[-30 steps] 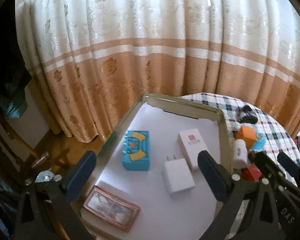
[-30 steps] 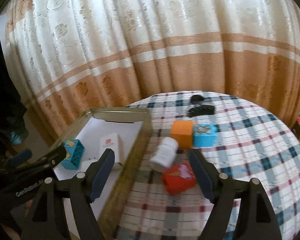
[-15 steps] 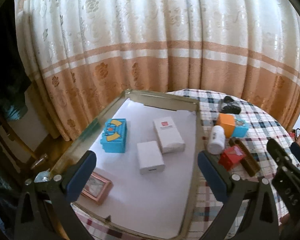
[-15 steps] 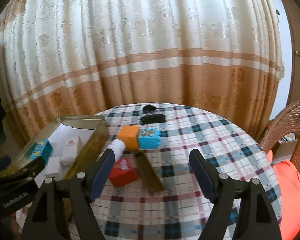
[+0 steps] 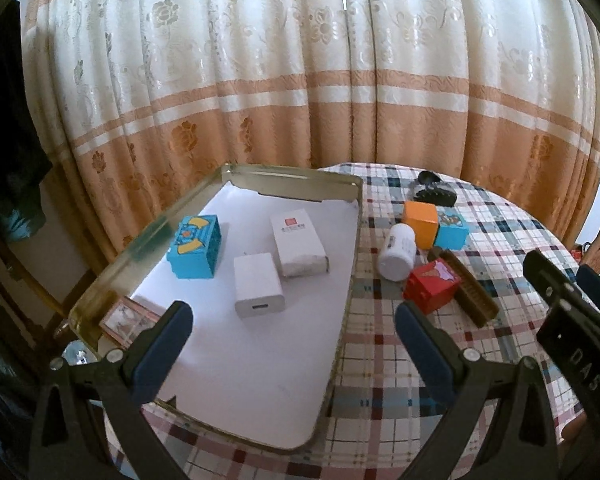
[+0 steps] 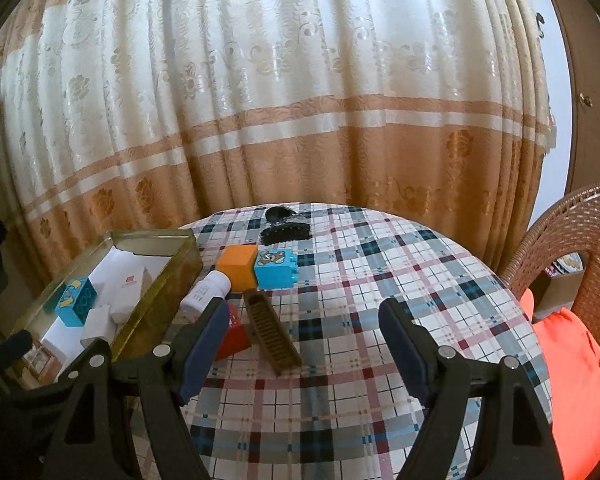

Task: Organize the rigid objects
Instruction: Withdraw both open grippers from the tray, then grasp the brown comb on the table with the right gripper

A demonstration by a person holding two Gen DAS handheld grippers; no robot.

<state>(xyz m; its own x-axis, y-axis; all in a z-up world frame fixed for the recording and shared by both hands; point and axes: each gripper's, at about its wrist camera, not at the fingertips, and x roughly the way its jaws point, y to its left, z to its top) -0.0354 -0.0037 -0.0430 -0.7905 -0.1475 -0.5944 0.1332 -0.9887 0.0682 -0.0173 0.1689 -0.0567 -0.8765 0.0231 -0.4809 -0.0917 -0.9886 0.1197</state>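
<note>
A gold-rimmed tray (image 5: 340, 276) with a white lining holds a blue block (image 5: 196, 246), a white charger (image 5: 258, 284), a white box (image 5: 298, 242) and a small framed picture (image 5: 130, 320). To its right, on the checked tablecloth, lie a white bottle (image 5: 396, 256), an orange cube (image 5: 420, 222), a second blue block (image 5: 452, 232), a red box (image 5: 432, 286), a brown comb (image 6: 274, 330) and a black hair clip (image 6: 284, 232). My left gripper (image 5: 292, 320) hangs open above the tray's near end. My right gripper (image 6: 304, 312) is open and empty over the cloth, just right of the comb.
The round table (image 6: 420, 272) stands against a cream and orange curtain (image 6: 300, 120). A wicker chair (image 6: 572, 240) with an orange-red cloth (image 6: 576, 380) stands at the table's right edge. The tray's wall (image 6: 156, 300) rises left of the loose objects.
Both grippers drew back from the table. The left one came off the tray's middle toward its near end. The right one swung right, so the loose objects now sit left of its jaws.
</note>
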